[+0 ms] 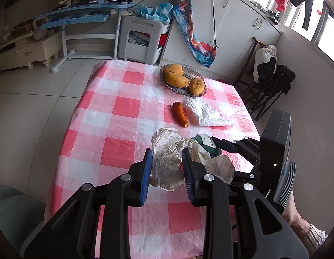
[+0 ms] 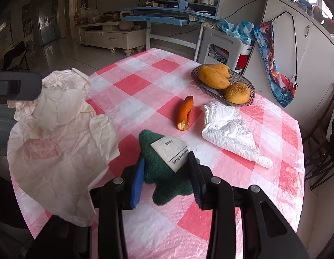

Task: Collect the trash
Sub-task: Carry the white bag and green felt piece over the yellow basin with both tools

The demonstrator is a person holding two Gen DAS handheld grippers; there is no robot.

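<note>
Where the tablecloth (image 2: 132,84) lies bare, paper bag (image 1: 167,161) at near edge.

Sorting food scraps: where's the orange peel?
In both views the orange peel lies mid-table, just left of the white crumpled paper, nearer than the fruit bowl.

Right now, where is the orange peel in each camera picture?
Left wrist view: the orange peel lies above the middle, beyond the left tool, just left of the white crumpled paper.
Right wrist view: the orange peel lies near the middle, beyond the right tool, again left of the white crumpled paper.
Shared landmark: the fruit bowl sits behind the peel in both.
</note>
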